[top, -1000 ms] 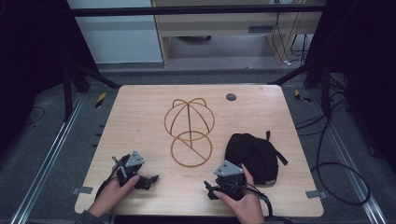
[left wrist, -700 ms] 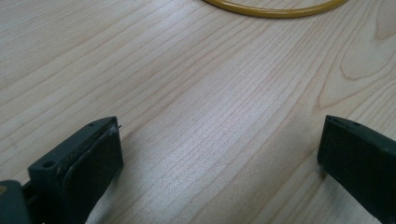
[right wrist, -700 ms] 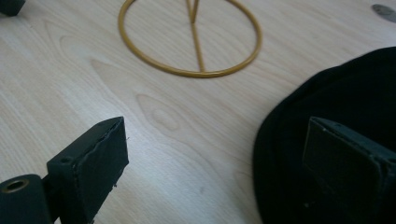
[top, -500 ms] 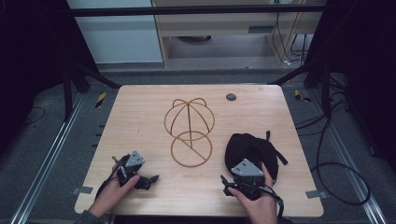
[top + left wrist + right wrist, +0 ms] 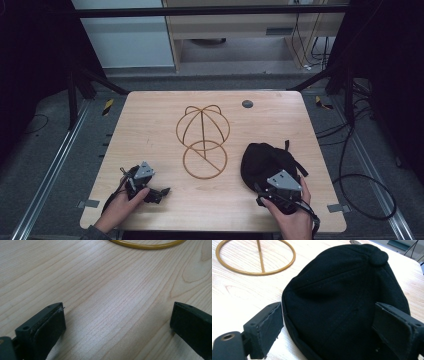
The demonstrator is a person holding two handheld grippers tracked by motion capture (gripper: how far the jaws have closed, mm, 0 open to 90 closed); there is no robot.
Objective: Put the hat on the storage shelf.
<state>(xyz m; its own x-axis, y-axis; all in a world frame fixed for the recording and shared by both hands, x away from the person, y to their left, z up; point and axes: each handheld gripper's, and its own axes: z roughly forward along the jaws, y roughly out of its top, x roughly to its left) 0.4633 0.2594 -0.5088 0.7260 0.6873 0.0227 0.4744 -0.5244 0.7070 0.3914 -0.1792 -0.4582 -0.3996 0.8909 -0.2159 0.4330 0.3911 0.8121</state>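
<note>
Pale wood grain runs across the table, and on it your black cap lies crown-up at about four o'clock from the wire hat stand, near it but not touching. Your right gripper sits at the cap's near edge. In the right gripper view its jaws are spread wide, one just outside the rim at nine o'clock, the other over the cloth at three o'clock, and nothing is pinched yet.

Judge the cap as light and soft: stitched fabric panels with a button on top, likely to sag and fold rather than hold shape. It should not slip much, since cloth grips well, and it is not fragile. Take it at the doubled rim nearest you, where the seam gives something firm to bite; a grab on the crown would probably just bunch loose cloth.

Your left gripper rests at seven o'clock from the stand, jaws wide over bare wood in the left gripper view, with the stand's ring at twelve o'clock.
</note>
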